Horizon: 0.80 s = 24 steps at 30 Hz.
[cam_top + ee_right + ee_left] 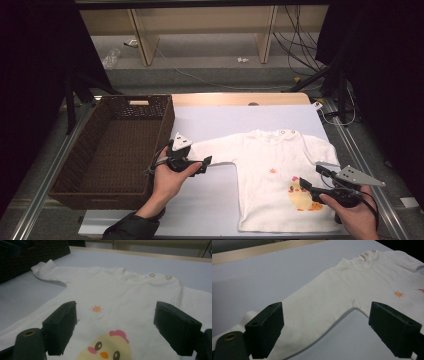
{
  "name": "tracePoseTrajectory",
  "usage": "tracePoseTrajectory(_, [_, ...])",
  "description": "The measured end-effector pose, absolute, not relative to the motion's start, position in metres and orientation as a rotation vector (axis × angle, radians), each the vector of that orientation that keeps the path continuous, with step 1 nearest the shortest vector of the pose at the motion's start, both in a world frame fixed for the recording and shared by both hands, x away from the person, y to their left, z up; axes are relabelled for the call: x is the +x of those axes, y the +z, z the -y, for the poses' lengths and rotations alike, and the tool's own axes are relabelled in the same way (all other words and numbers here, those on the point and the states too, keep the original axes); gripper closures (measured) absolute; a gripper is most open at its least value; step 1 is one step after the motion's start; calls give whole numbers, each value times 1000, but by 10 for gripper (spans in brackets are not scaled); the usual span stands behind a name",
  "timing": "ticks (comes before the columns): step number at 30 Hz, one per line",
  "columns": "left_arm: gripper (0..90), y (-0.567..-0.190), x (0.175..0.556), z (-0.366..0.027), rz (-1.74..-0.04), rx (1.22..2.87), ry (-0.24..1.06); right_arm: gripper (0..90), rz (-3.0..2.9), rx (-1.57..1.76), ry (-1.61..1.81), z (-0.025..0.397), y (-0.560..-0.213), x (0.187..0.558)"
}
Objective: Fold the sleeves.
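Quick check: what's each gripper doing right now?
Left gripper: open, holding nothing, over the shirt's sleeve.
Right gripper: open, holding nothing, above the shirt's chick print.

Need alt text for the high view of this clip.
A white shirt with a chick print lies flat on a pale table. The open left gripper is at its sleeve end, the open right gripper over the chick. A brown basket sits at the left.

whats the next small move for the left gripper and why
Probably lower the left gripper and close it on the sleeve. Its jaws stand open on either side of that sleeve, which lies flat on the table, and nothing is gripped yet. The shirt looks spread out for folding.
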<state>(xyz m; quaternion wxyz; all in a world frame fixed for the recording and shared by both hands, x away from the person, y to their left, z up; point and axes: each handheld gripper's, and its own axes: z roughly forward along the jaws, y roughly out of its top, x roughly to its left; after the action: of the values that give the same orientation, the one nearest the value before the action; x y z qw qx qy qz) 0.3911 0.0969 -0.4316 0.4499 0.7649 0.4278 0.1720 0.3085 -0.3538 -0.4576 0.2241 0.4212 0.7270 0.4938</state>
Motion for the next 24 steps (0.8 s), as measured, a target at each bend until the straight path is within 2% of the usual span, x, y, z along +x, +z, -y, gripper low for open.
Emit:
tracePoseTrajectory(13, [157,-442,427,-76,-1139,1958,440,197,-2015,1160,1359,352,-459,309])
tracePoseTrajectory(24, [217,-473,460,-69,-1282,2048,421,198,-2022,1163,1354,352,-459,309])
